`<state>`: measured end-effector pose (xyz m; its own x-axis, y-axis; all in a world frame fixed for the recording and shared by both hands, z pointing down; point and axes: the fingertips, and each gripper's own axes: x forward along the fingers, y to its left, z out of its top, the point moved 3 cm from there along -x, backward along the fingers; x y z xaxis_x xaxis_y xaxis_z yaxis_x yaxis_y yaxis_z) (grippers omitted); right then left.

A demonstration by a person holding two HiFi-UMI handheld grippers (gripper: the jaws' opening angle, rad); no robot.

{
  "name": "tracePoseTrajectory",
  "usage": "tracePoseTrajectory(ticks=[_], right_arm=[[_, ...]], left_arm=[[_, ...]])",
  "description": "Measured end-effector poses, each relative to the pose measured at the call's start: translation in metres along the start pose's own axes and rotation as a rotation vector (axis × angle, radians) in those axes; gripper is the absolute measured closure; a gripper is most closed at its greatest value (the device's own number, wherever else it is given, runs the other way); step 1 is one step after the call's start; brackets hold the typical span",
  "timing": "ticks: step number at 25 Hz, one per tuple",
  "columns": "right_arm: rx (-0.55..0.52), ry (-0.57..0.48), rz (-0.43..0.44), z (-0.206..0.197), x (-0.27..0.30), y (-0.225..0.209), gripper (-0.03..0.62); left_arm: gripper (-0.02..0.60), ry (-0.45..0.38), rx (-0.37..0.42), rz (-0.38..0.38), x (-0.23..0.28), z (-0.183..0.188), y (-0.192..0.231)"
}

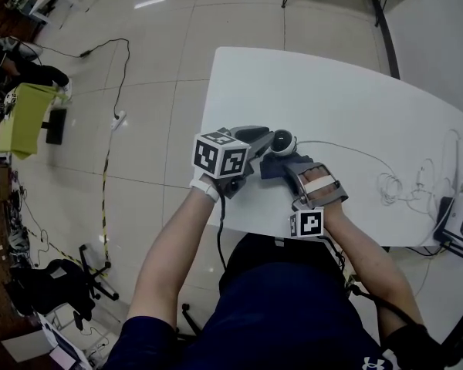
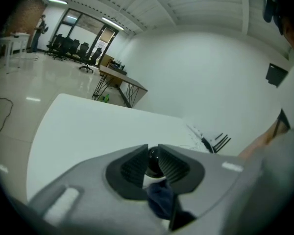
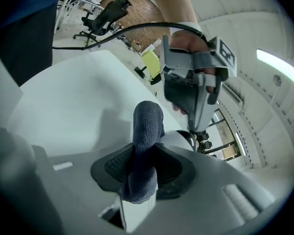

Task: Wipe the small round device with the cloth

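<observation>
The small round device [image 1: 283, 141], white with a black dome, sits near the front of the white table [image 1: 347, 106]. My left gripper [image 1: 268, 145] is shut on it from the left. In the left gripper view the black dome [image 2: 154, 161] is pinched between the ribbed pads [image 2: 134, 166]. My right gripper [image 1: 284, 169] is shut on a dark blue cloth [image 1: 273, 166], which lies just in front of the device. In the right gripper view the cloth [image 3: 146, 131] stands up between the jaws, close to the device [image 3: 182, 139], with the left gripper [image 3: 200, 126] above it.
A thin white cable [image 1: 347, 151] runs from the device to a tangle of cables [image 1: 397, 185] and small gear [image 1: 457, 214] at the table's right edge. The table's front edge is right under my hands. An office chair [image 1: 62, 280] stands on the floor at the lower left.
</observation>
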<state>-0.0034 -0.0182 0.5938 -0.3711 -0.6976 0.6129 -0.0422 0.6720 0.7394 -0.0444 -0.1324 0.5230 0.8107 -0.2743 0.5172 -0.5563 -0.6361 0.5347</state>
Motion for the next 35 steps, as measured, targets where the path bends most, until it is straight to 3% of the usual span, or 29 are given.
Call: tracePoseTrajectory(ticks=[6, 10, 13, 17, 19, 21, 23, 27, 30, 35], right_arm=[[-0.018, 0.039, 0.104, -0.006, 0.017, 0.018, 0.476], [0.043, -0.049, 0.062, 0.002, -0.011, -0.009, 0.476], [0.299, -0.145, -0.006, 0.003, -0.044, -0.057, 0.476], [0.930, -0.176, -0.028, -0.040, -0.059, -0.113, 0.476], [1.241, -0.235, 0.013, -0.057, -0.056, -0.129, 0.476], [1.466, -0.313, 0.058, -0.060, -0.052, -0.141, 0.476], [1.537, -0.354, 0.086, -0.051, -0.047, -0.143, 0.476], [1.501, -0.319, 0.144, -0.025, -0.028, -0.120, 0.476], [1.519, -0.276, 0.130, -0.023, -0.022, -0.102, 0.476], [1.731, -0.191, 0.088, -0.053, -0.018, -0.073, 0.476]], left_arm=[[0.516, 0.059, 0.028, 0.042, 0.005, -0.004, 0.002], [0.517, 0.040, -0.008, 0.041, 0.005, -0.004, 0.004], [0.517, -0.006, -0.052, 0.039, -0.001, 0.003, 0.008], [0.517, -0.066, -0.110, 0.058, -0.004, 0.009, 0.012], [0.518, -0.071, -0.122, 0.063, -0.001, 0.007, 0.010], [0.520, -0.059, -0.126, 0.050, 0.006, 0.000, 0.004], [0.520, -0.043, -0.132, 0.028, 0.014, -0.007, -0.003], [0.529, -0.068, -0.170, 0.060, 0.015, -0.010, -0.001], [0.534, -0.087, -0.187, 0.079, 0.012, -0.008, 0.002], [0.533, -0.096, -0.174, 0.078, 0.010, -0.007, 0.002]])
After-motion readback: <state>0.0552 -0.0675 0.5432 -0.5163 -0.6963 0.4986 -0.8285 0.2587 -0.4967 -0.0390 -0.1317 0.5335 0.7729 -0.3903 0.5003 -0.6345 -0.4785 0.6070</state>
